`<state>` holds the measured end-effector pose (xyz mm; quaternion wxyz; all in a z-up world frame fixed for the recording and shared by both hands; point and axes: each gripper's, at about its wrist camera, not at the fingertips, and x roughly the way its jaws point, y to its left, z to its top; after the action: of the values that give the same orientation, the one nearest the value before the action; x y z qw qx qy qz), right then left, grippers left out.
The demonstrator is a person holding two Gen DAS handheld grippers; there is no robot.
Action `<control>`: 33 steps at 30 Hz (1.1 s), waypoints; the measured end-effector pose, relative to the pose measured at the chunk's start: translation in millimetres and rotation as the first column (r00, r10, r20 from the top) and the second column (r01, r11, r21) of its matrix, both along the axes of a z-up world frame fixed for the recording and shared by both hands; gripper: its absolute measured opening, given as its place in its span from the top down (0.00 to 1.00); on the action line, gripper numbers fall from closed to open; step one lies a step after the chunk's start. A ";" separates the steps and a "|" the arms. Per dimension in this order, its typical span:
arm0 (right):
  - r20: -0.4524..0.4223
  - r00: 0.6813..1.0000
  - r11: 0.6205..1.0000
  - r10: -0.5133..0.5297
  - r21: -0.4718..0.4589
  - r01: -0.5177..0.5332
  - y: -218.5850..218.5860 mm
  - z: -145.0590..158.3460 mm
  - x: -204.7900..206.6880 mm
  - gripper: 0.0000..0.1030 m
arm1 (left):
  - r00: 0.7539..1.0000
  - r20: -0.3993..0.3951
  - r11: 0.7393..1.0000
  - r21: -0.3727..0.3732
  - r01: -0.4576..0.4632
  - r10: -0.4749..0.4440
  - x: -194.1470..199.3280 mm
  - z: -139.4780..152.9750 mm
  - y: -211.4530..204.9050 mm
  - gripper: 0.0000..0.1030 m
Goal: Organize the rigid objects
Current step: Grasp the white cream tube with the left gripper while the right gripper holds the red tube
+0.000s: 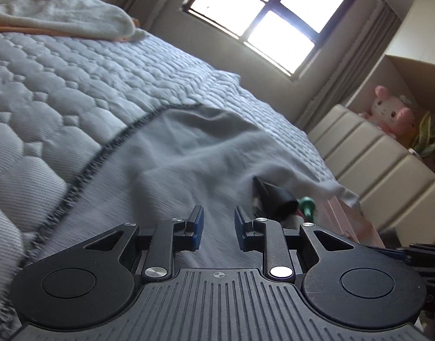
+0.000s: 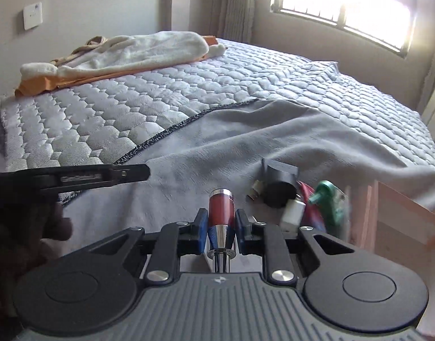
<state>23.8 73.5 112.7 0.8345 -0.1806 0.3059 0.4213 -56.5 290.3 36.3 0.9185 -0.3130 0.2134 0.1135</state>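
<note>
Clamping a red and chrome knob [image 2: 221, 218] between its blue pads [image 2: 202, 228], the right claw [image 2: 221, 227] has its jaws drawn in tight on the knob's waist; the chrome stem points back toward the camera. The left claw [image 1: 217, 224] stands partly open with nothing between its pads, held over a grey cloth [image 1: 189, 153].

At two o'clock from the right claw, a small heap of hard parts lies on the cloth: a black cylinder [image 2: 280, 187] with a flat tab, a white plastic plug [image 2: 292, 214], a small cream connector [image 2: 256, 189], red pieces [image 2: 307, 196] and a green fitting [image 2: 328, 199], all touching or just beside one another. Just beyond the heap, at three o'clock, stands the rim of a pinkish box [image 2: 402, 213]; its inside cannot be seen.

At ten o'clock the cloth is bare and fairly smooth, out to its dark stitched hem [image 2: 172, 129]. Past the hem runs the quilted mattress [image 2: 132, 105], padded in a hexagon pattern. At its far edge, around eleven o'clock, lies a fluffy cream blanket [image 2: 138, 54] over orange fabric [image 2: 47, 83]. A bright window [image 2: 359, 5] fills one o'clock.
</note>
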 end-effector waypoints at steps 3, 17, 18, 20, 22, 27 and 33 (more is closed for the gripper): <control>0.044 0.996 0.997 -0.073 -0.010 0.073 -60.5 -6.9 -15.4 0.81 | 0.993 0.016 0.993 -0.005 0.116 -0.116 22.7 -4.4 -29.0 0.75; -0.026 0.934 0.929 -0.356 0.093 0.357 -219.7 -106.2 -3.5 0.80 | 0.936 -0.091 0.921 0.169 0.351 -0.340 54.6 -2.4 -97.7 0.75; -0.019 0.935 0.929 -0.355 0.107 0.355 -220.9 -108.7 -4.4 0.80 | 0.930 -0.082 0.909 0.193 0.368 -0.359 51.0 2.3 -106.8 0.75; -0.010 0.935 0.926 -0.354 0.133 0.352 -221.5 -112.3 -5.6 0.80 | 0.918 -0.067 0.894 0.208 0.397 -0.392 49.2 10.4 -122.2 0.75; -0.020 0.936 0.924 -0.351 0.154 0.350 -225.2 -113.7 -5.7 0.79 | 0.908 -0.102 0.888 0.192 0.418 -0.406 58.4 14.1 -136.5 0.75; -0.080 0.938 0.913 -0.337 0.216 0.347 -236.6 -117.5 -1.0 0.76 | 0.921 -0.228 0.921 0.158 0.355 -0.316 112.6 0.6 -149.9 0.74; -0.081 0.940 0.911 -0.331 0.232 0.340 -236.4 -118.2 -4.6 0.73 | 0.857 -0.381 0.871 0.209 0.445 -0.347 126.8 -7.5 -164.3 0.80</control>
<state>19.2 -163.0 -5.6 0.9039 -0.0137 0.2950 0.3094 70.3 125.9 28.8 0.9083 -0.1005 0.4060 0.0009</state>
